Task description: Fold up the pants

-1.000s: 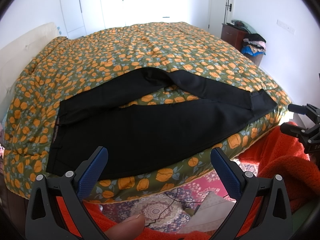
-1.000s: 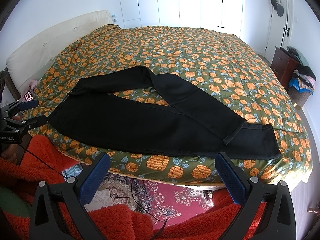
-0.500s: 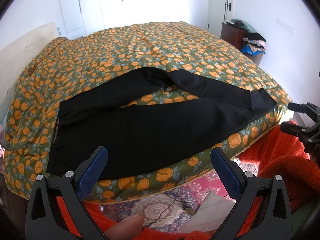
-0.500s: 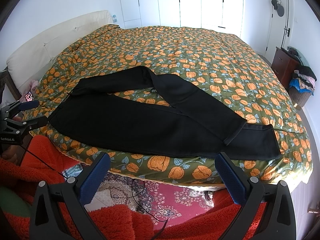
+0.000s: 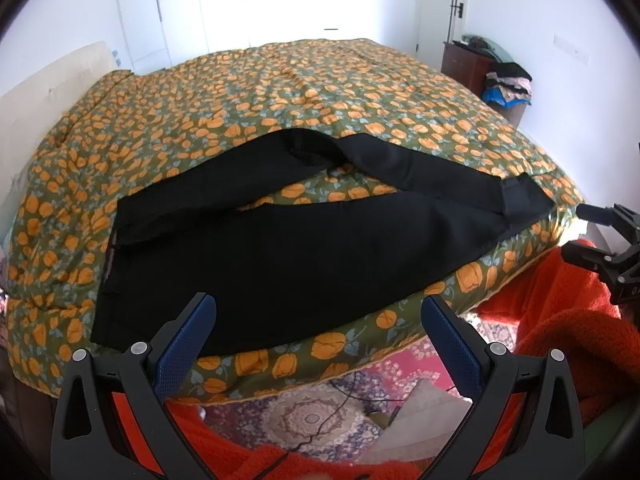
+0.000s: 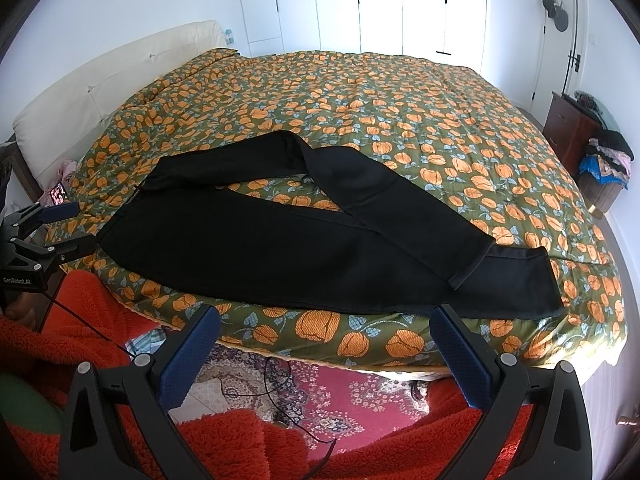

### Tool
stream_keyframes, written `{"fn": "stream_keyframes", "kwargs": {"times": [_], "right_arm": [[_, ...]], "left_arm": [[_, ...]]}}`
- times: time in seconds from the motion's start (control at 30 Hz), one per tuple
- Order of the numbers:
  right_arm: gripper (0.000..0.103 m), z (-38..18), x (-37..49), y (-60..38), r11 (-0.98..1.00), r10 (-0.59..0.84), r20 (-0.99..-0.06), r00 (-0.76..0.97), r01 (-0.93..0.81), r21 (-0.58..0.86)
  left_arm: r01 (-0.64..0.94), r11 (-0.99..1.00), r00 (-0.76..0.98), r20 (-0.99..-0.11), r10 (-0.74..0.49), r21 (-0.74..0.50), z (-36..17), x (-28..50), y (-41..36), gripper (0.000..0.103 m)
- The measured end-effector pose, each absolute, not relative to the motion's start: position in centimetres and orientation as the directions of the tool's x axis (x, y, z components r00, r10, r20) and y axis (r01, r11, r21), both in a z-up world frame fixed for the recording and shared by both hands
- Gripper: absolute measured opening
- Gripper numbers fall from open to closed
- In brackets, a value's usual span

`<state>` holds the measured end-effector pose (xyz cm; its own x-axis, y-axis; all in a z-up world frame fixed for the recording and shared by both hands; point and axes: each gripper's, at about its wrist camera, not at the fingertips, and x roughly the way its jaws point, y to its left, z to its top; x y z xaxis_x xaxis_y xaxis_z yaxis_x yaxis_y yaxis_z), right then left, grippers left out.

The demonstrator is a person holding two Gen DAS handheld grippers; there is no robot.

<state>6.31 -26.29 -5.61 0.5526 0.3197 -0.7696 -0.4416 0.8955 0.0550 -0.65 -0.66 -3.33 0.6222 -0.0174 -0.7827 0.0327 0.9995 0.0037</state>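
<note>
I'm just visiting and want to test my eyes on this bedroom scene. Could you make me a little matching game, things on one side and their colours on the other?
Things:
1. pants
2. bedspread
3. headboard
4. pads of the right claw

Colours:
A. cream
B. blue
C. black
D. green with orange flowers

Pairs: 1-C, 2-D, 3-A, 4-B
</note>
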Motion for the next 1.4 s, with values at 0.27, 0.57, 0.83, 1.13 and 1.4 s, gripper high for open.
{"fn": "stream_keyframes", "kwargs": {"times": [0.27, 0.57, 0.83, 1.13, 1.4], "right_arm": [[0.103, -5.63, 6.20, -26.06, 0.896, 0.320, -0.770, 0.551, -0.441, 0.057], [0.103, -5.69, 6.28, -26.22, 0.896, 0.320, -0.770, 0.551, -0.440, 0.058], [0.103, -5.76, 6.28, -26.28, 0.896, 0.321, -0.770, 0.551, -0.440, 0.059], [0.103, -5.81, 6.27, -26.33, 0.896, 0.322, -0.769, 0.552, -0.441, 0.059], [0.103, -5.85, 6.24, -26.37, 0.895, 0.323, -0.769, 0.552, -0.442, 0.059]], "left_arm": [[0.034, 0.999, 0.620, -0.784, -0.014, 0.009, -3.34, -0.57, -1.08, 0.102], [0.034, 0.999, 0.621, -0.784, -0.013, 0.011, -3.37, -0.59, -1.18, 0.102], [0.033, 0.999, 0.621, -0.784, -0.012, 0.011, -3.36, -0.59, -1.36, 0.102], [0.033, 0.999, 0.622, -0.783, -0.011, 0.012, -3.35, -0.67, -1.30, 0.102], [0.031, 0.999, 0.622, -0.783, -0.009, 0.013, -3.24, -0.68, -1.35, 0.102]]}}
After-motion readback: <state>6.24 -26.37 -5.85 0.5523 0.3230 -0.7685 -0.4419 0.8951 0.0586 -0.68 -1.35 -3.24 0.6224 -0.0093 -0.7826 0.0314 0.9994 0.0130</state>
